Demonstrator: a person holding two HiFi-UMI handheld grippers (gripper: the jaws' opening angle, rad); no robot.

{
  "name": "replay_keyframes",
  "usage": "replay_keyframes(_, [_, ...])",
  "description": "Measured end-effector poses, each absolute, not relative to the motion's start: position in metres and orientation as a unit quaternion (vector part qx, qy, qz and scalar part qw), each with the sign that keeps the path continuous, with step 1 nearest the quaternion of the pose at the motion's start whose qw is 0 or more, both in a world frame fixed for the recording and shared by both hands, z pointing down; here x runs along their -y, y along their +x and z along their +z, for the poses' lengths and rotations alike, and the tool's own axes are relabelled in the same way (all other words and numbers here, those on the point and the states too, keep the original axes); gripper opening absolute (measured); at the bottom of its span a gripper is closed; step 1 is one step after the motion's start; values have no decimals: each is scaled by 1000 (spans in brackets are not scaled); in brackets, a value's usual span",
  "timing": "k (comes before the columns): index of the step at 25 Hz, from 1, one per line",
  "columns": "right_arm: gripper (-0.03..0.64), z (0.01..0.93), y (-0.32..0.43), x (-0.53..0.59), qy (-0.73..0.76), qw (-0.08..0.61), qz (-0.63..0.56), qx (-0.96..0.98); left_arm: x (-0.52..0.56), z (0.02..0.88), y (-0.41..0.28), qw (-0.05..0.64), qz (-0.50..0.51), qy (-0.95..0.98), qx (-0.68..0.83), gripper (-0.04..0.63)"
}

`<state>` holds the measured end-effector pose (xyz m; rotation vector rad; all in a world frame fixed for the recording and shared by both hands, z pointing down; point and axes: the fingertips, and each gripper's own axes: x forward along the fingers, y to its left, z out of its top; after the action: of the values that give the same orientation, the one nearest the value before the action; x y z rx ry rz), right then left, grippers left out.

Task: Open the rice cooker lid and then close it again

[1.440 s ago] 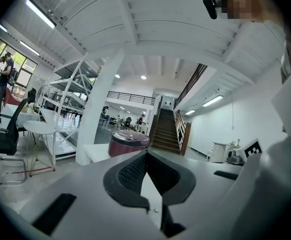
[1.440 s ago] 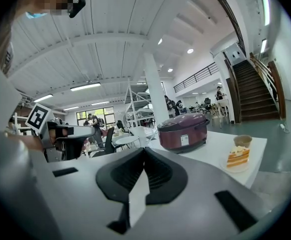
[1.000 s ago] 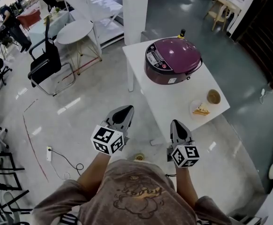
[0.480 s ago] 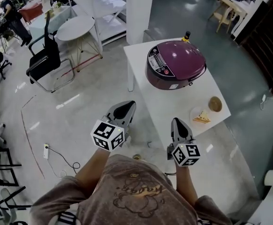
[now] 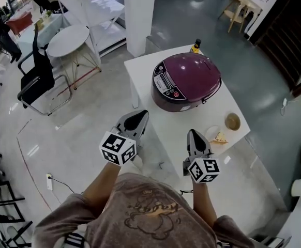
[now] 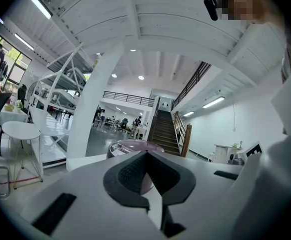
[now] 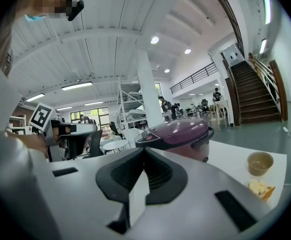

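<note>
Rice cooker (image 5: 187,79), purple, lid down, sits on the white table (image 5: 181,119) toward its far left corner, control panel facing the table's left edge. Left gripper (image 5: 136,119) has its jaws pressed together with nothing between them. It hangs over the floor just off the table's near left edge, well short of the cooker. Right gripper (image 5: 196,136) also has its jaws together and empty, above the table's near edge, cooker ahead of it and apart. Left gripper view: cooker (image 6: 130,145) just past the tips. Right gripper view: cooker (image 7: 178,131) ahead, cup (image 7: 260,162) to the right. Cup and a plate (image 5: 216,137) lie by the near right corner. A bottle (image 5: 196,45) stands behind the cooker.
</note>
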<state>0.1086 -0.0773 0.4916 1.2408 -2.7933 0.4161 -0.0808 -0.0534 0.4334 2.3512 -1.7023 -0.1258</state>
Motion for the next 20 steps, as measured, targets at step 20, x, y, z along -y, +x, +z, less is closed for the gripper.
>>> replay_keyframes(20, [-2,467,84,185,514,10,125,849,207,418,-114,133,-29,865,484,20])
